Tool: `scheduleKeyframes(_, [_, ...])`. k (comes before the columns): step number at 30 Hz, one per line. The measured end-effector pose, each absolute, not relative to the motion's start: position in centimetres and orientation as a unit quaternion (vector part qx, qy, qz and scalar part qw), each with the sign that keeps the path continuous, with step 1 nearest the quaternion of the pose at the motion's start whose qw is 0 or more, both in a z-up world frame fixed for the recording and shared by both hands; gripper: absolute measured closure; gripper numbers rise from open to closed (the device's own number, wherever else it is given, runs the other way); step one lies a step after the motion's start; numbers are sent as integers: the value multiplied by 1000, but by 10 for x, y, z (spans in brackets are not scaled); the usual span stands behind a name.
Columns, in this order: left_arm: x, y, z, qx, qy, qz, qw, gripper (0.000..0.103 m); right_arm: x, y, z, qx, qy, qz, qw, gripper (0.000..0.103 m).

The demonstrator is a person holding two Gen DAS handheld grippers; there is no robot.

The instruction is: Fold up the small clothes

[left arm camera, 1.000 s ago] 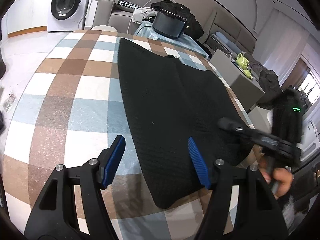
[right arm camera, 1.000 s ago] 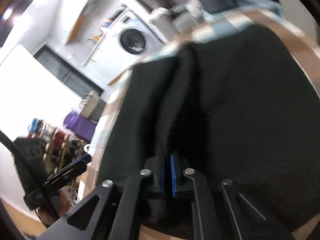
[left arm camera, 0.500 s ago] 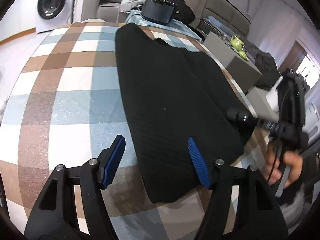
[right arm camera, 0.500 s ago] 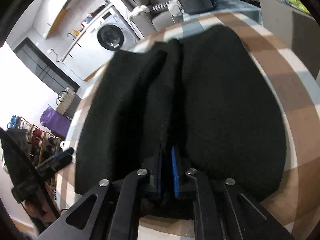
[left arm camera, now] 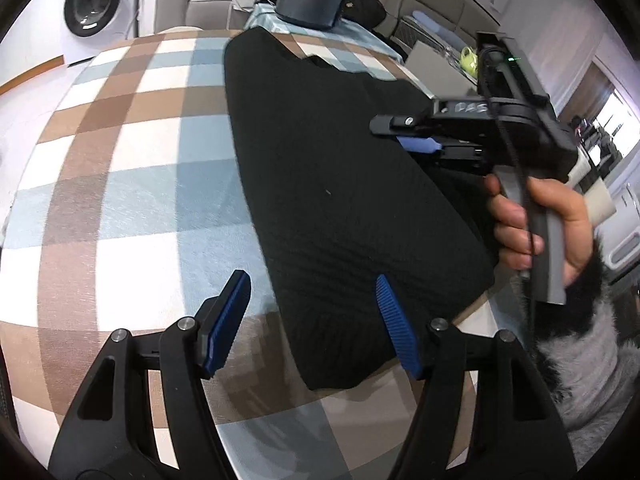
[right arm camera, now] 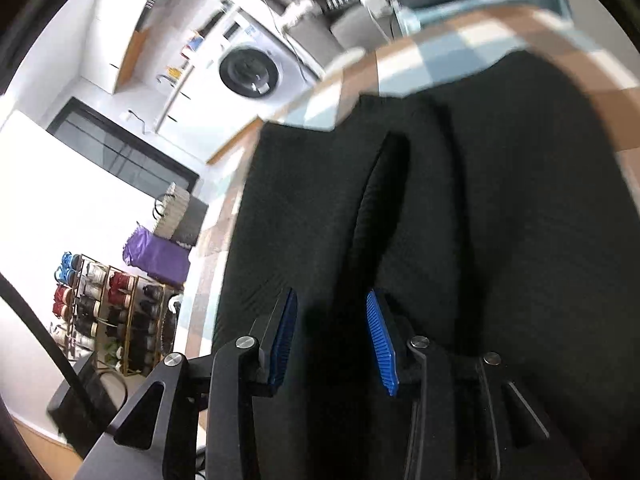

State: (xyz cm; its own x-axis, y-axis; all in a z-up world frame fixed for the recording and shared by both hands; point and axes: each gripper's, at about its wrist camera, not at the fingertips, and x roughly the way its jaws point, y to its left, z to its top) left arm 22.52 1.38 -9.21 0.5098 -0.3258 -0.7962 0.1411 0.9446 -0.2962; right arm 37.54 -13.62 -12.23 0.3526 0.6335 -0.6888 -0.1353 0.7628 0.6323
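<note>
A black knit garment [left arm camera: 340,184] lies lengthwise on the checked tablecloth [left arm camera: 132,184], folded along its length. My left gripper [left arm camera: 312,320] is open and empty, just above the garment's near left edge. My right gripper [right arm camera: 330,336] is open with blue pads, hovering over the garment [right arm camera: 480,240] close to a raised fold. It also shows in the left wrist view [left arm camera: 416,136], held by a hand over the garment's right side.
A washing machine [left arm camera: 96,4] stands at the far left. A sofa with a black bag [left arm camera: 312,4] and clothes sits beyond the table. A shoe rack [right arm camera: 108,316] stands on the floor to the left.
My right gripper has opened and let go of the garment's fold, then lifted up over the cloth. My left gripper stayed open near the near edge.
</note>
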Motion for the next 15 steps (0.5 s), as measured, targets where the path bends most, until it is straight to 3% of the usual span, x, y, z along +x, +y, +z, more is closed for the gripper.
scheduleKeyframes(2, [225, 20, -87, -102, 470, -127, 868, 40, 382, -131, -105, 222, 491, 257, 802, 94])
scheduleKeyframes(3, [225, 22, -85, -104, 466, -126, 869, 40, 378, -131, -90, 221, 463, 280, 811, 95])
scheduleKeyframes(8, [233, 22, -86, -97, 476, -119, 866, 40, 357, -138, -53, 161, 418, 268, 853, 95])
scheduleKeyframes(15, [234, 9, -97, -69, 496, -118, 858, 40, 372, -147, -110, 188, 508, 230, 809, 89])
